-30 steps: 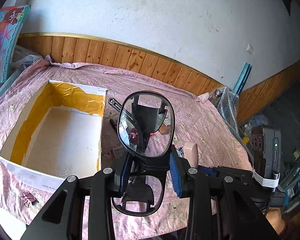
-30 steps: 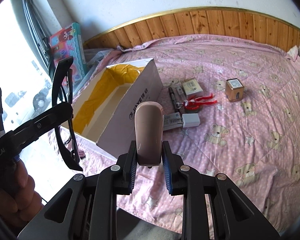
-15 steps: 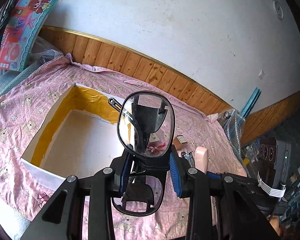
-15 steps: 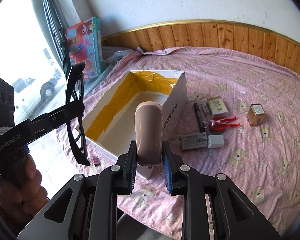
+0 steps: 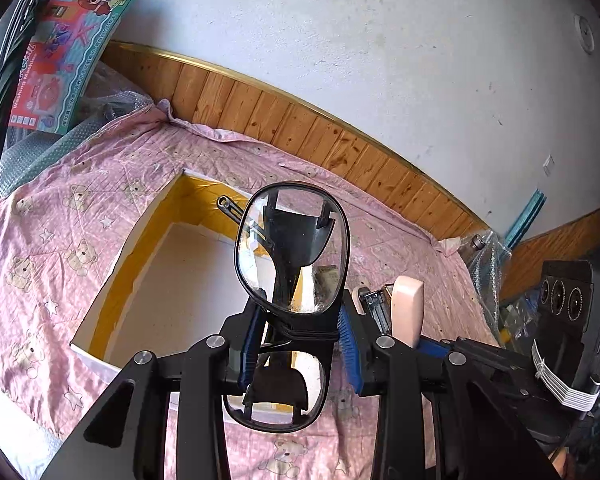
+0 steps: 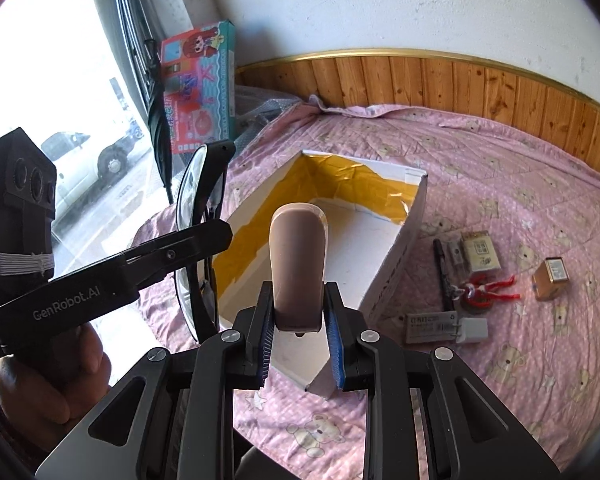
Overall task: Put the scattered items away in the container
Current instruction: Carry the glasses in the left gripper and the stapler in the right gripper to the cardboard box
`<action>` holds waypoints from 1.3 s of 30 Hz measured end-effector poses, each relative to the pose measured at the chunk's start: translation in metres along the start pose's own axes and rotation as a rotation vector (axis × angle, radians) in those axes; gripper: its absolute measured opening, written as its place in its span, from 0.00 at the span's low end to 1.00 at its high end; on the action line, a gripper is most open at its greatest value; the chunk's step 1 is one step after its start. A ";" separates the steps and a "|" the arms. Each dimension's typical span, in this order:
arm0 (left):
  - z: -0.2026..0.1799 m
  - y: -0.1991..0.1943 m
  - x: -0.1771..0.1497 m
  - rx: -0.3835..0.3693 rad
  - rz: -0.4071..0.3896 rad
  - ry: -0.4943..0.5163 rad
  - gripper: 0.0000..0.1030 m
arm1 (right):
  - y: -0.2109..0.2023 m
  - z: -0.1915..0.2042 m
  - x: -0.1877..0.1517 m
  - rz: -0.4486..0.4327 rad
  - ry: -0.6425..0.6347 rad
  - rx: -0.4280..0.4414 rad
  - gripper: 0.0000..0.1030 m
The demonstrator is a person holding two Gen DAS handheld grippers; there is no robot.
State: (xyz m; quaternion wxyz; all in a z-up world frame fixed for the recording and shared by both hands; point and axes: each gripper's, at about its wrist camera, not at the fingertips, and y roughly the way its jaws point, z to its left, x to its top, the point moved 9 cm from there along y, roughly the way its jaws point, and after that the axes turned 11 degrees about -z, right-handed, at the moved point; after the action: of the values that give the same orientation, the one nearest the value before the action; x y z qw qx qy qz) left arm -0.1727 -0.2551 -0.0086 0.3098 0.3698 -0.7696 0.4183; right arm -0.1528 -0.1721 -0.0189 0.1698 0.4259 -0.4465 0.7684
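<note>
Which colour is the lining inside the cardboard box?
Yellow on the inner walls of the box, white floor; clearest in the right wrist view.

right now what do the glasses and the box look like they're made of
Glasses: glossy black frame, likely plastic, with clear lenses that mirror and distort the scene behind.
Box: matte white cardboard, judging by its thin flat walls and printed side; a shiny yellow lining, perhaps tape or foil, has ragged edges.

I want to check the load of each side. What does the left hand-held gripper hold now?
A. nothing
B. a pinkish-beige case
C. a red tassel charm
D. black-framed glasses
D: the left hand-held gripper is shut on the black-framed glasses, clamped at the bridge.
</note>
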 end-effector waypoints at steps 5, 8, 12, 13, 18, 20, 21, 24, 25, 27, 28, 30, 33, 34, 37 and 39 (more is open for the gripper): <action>0.014 0.013 0.001 0.027 0.024 -0.015 0.35 | 0.018 0.000 0.003 0.018 -0.027 -0.010 0.24; 0.024 0.021 -0.001 0.041 0.046 -0.038 0.35 | 0.028 -0.003 0.003 0.034 -0.044 -0.030 0.24; 0.035 0.031 -0.004 0.063 0.073 -0.046 0.35 | 0.040 -0.004 0.003 0.053 -0.076 -0.055 0.24; 0.037 0.034 -0.005 0.067 0.077 -0.049 0.35 | 0.043 -0.005 0.003 0.058 -0.083 -0.058 0.24; 0.044 0.045 -0.007 0.092 0.100 -0.051 0.35 | 0.057 -0.006 0.003 0.075 -0.122 -0.077 0.24; 0.047 0.050 -0.007 0.102 0.106 -0.052 0.35 | 0.063 -0.006 0.004 0.081 -0.136 -0.081 0.24; 0.049 0.052 -0.007 0.110 0.111 -0.051 0.35 | 0.066 -0.007 0.005 0.084 -0.142 -0.083 0.24; 0.053 0.059 -0.007 0.126 0.126 -0.050 0.35 | 0.075 -0.010 0.006 0.093 -0.154 -0.087 0.24; 0.054 0.061 -0.007 0.131 0.132 -0.049 0.35 | 0.078 -0.011 0.007 0.096 -0.155 -0.088 0.24; 0.056 0.067 -0.007 0.139 0.147 -0.049 0.35 | 0.083 -0.014 0.009 0.101 -0.159 -0.091 0.24; 0.057 0.070 -0.007 0.146 0.155 -0.048 0.35 | 0.086 -0.015 0.009 0.104 -0.159 -0.093 0.24; 0.059 0.076 -0.007 0.152 0.175 -0.049 0.35 | 0.092 -0.018 0.010 0.111 -0.156 -0.093 0.24; 0.062 0.084 -0.005 0.163 0.192 -0.041 0.35 | 0.099 -0.022 0.012 0.121 -0.156 -0.094 0.24; 0.062 0.087 -0.004 0.166 0.197 -0.036 0.35 | 0.101 -0.023 0.012 0.124 -0.155 -0.093 0.24; 0.063 0.096 -0.001 0.179 0.212 -0.024 0.35 | 0.109 -0.027 0.013 0.134 -0.154 -0.092 0.24; 0.065 0.102 0.000 0.189 0.227 -0.015 0.35 | 0.114 -0.030 0.014 0.141 -0.151 -0.092 0.24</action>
State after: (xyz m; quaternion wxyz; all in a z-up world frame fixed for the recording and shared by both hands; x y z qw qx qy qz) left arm -0.2682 -0.2733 -0.0811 0.2187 0.3110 -0.7660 0.5184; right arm -0.2491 -0.2109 -0.0771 0.1006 0.4422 -0.5216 0.7227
